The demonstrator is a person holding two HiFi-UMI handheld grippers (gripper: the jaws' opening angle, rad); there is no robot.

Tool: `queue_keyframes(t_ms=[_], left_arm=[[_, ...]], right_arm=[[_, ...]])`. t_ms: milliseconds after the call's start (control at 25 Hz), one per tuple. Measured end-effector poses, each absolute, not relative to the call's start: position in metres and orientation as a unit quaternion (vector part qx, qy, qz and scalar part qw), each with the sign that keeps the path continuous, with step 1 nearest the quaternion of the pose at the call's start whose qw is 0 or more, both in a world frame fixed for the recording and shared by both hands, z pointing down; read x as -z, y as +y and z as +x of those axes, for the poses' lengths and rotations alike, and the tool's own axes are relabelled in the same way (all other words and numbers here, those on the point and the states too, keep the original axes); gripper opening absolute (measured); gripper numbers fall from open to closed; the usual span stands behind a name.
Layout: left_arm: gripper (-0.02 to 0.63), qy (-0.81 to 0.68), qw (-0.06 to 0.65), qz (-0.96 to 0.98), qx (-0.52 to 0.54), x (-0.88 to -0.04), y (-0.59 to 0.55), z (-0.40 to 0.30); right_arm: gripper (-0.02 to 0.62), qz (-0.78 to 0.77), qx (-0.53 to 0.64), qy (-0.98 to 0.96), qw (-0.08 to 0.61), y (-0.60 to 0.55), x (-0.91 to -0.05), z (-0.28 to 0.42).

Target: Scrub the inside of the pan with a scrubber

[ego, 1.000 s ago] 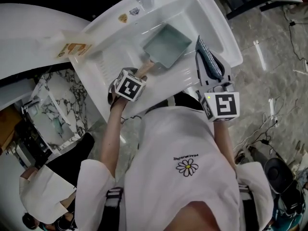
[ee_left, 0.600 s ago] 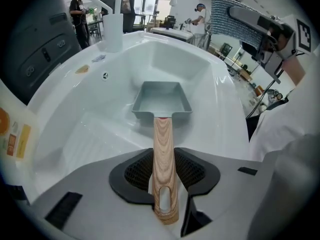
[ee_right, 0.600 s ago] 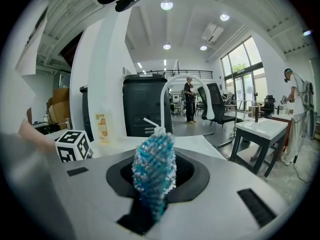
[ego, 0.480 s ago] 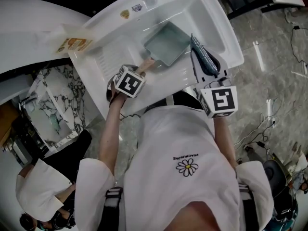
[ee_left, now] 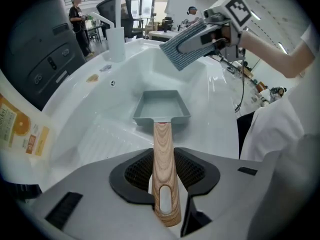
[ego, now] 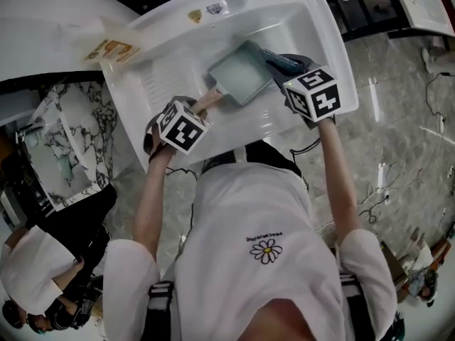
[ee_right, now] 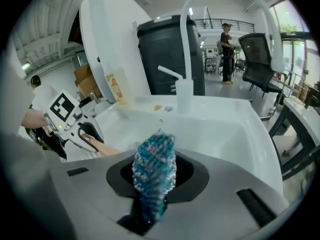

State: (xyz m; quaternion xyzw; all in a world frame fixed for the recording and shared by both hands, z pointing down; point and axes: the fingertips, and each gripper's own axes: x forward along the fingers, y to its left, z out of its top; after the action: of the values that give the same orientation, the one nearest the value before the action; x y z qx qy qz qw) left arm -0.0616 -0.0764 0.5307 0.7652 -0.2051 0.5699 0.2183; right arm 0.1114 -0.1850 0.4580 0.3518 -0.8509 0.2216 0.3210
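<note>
Scrubber (ee_right: 154,166): lowered from the sink (ego: 313,41) edge to above the pan's (ego: 240,73) far side, pinched in my right hand-held gripper (ego: 288,66).
Pan: in the sink; my left hand-held gripper (ee_left: 164,184) just closed on its wooden handle (ee_left: 162,154).

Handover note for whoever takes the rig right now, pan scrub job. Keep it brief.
Left gripper: jaws have just been closing, now clamped on the light wooden handle of the grey rectangular pan, which is in the white sink.
Right gripper: shut on the blue knitted scrubber, held above the pan, not touching it.
Done: pan and scrubber both gripped.
Left: lower the scrubber into the pan, scrub the inside.
</note>
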Motion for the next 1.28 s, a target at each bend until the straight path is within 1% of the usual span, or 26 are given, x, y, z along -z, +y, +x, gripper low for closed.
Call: queue_keyframes(t_ms=[320,440,520,680,880,1120,1280], left_arm=[[0.140,-0.202,0.204,0.757,-0.588,-0.526,-0.073,-0.071],[0.140,-0.202,0.201,0.758,-0.587,-0.523,-0.072,-0.071],[0.140,-0.202,0.198,0.760,-0.586,-0.520,-0.072,-0.072],[0.140,-0.202,0.194,0.761,-0.585,-0.520,-0.074,-0.074],[0.140,-0.203,0.194,0.762,-0.584,-0.520,-0.074,-0.073],[0.140,-0.203,0.194,0.767,-0.577,-0.519,-0.075,-0.075],[0.140,-0.204,0.194,0.767,-0.577,-0.519,-0.073,-0.075]], right_arm=[[0.063,0.227,-0.322,-0.797,0.458,-0.223,-0.568,0.085],[0.063,0.203,-0.332,-0.756,0.526,-0.229,-0.611,0.085],[0.063,0.195,-0.334,-0.735,0.557,-0.232,-0.629,0.085],[0.063,0.191,-0.372,-0.713,0.563,-0.238,-0.649,0.073],[0.063,0.192,-0.391,-0.696,0.571,-0.242,-0.656,0.069],[0.063,0.198,-0.420,-0.688,0.557,-0.241,-0.657,0.060],[0.063,0.187,-0.458,-0.689,0.530,-0.226,-0.653,0.044]])
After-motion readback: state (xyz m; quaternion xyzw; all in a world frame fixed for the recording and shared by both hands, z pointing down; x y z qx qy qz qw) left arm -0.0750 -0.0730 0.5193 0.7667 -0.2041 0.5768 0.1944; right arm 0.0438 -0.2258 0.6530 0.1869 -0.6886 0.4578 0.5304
